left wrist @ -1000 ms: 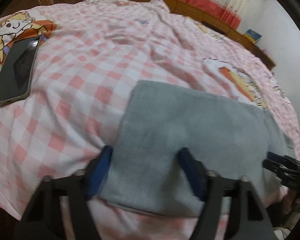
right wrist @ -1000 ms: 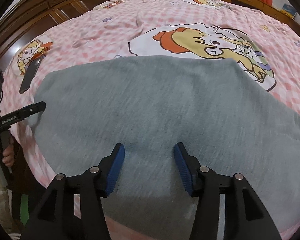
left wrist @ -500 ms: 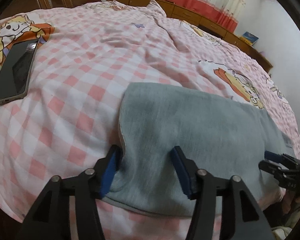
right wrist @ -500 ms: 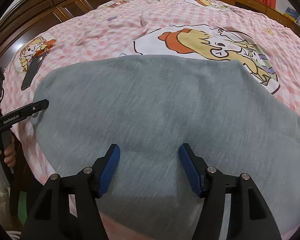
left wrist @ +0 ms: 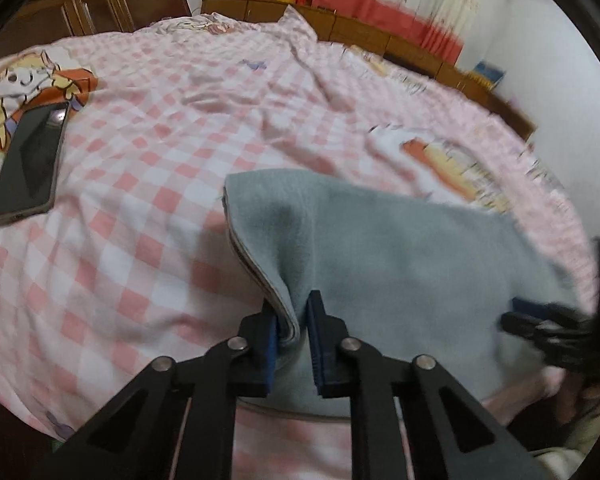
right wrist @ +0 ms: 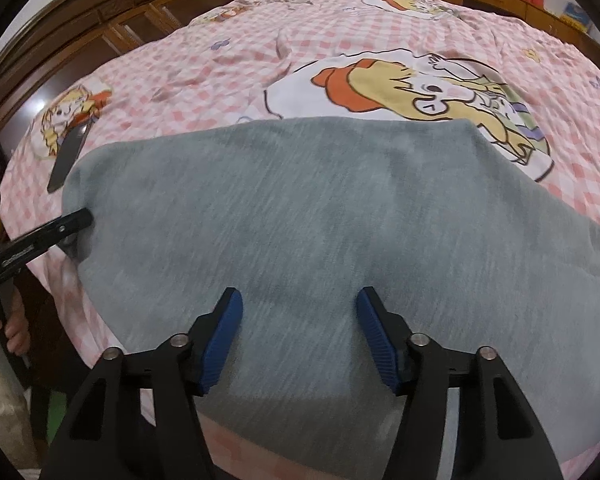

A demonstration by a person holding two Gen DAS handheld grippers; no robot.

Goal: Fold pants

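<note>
**Pants pinched at the near-left edge by the left gripper**

Pants point(right wrist: 300, 216) of grey fleece lie folded flat on the pink checked bedsheet point(left wrist: 140, 200), near the edge of the bed closest to the cameras. The left gripper point(left wrist: 292, 344) has just been closing, and its blue pads now squeeze a raised ridge of the pants' left edge, where the layered hem bunches up between them. The right gripper point(right wrist: 298, 336) hangs over the middle of the near edge with its jaws standing about half apart and bare grey cloth between them; whether the pads touch the fabric is hard to tell from this angle, but they do not clamp it. A dark phone point(left wrist: 30, 168) lies on the sheet well to the left of the pants, beside a cartoon print.
</note>
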